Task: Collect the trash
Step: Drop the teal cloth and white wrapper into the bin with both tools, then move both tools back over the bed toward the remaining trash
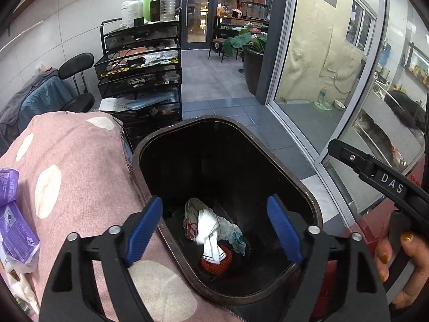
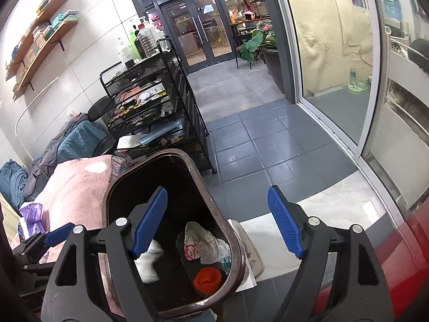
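Note:
A dark brown trash bin stands open beside a pink dotted cloth. Inside it lie a crumpled wrapper with red print, a white tissue and an orange net ball. My left gripper hovers over the bin's mouth, open, with nothing between its blue pads. My right gripper is open and empty too, above the bin's rim on the right side. The right wrist view shows the same tissue, wrapper and net ball. A hand holds the right gripper's handle.
The pink cloth carries purple packets at the left. Behind the bin stands a black mesh cart topped with bottles, and a chair is to its left. A sliding glass door runs along the right, with grey tiled floor between.

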`<state>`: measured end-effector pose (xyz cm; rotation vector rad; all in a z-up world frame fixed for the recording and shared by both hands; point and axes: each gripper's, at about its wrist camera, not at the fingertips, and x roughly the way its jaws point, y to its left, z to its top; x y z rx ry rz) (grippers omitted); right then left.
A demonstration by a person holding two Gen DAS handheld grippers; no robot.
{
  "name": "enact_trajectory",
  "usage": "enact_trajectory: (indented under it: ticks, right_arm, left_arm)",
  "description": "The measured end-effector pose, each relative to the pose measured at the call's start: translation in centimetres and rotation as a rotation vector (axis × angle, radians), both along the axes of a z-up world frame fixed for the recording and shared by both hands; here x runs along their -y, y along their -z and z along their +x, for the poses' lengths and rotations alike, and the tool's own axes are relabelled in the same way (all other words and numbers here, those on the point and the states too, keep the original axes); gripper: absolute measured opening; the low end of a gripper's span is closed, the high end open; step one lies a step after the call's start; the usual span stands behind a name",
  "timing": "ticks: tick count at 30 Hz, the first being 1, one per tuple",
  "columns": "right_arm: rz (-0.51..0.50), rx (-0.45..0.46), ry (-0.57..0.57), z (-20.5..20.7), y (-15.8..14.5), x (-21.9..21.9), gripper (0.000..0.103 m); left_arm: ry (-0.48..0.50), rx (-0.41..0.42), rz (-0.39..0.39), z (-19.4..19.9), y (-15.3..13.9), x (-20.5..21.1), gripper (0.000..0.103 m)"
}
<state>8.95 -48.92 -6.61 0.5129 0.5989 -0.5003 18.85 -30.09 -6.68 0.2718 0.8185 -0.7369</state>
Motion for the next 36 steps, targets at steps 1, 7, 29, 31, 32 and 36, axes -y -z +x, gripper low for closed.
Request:
enact_trajectory:
  ticks: [1,7,29,31,32,36]
  right_arm:
    - [-0.002,-0.001,0.001,0.0,0.0,0.0,0.077]
    - [-0.001,0.001,0.001,0.0,0.0,0.0,0.08]
    - [-0.003,0.034,-0.17,2.4,-0.6,-5.6,0.084]
    - [-0.002,0.035,-0.204,2.9,-0.6,-6.7,0.085]
    - [-0.003,0.035,-0.22,3.1,-0.6,-7.2,0.085]
    - [-0.005,0.035,-0.283,3.8,-0.7,-9.3,0.085]
  left_arm:
    - [0.002,0.001,0.004,0.0,0.1,0.0,0.084]
    - [-0.004,0.025,0.001,-0.4,-0.1,-0.5,0.091]
    - [-0.128,0.165,-0.125,-3.8,-4.8,-10.0,0.098]
    - [-0.161,0.173,-0.129,-4.1,-4.9,-11.5,0.098]
    - [-0.178,0.178,-0.128,-4.1,-4.9,-12.2,0.098]
    - [-0.244,0.191,-0.122,-4.3,-4.9,-15.1,0.098]
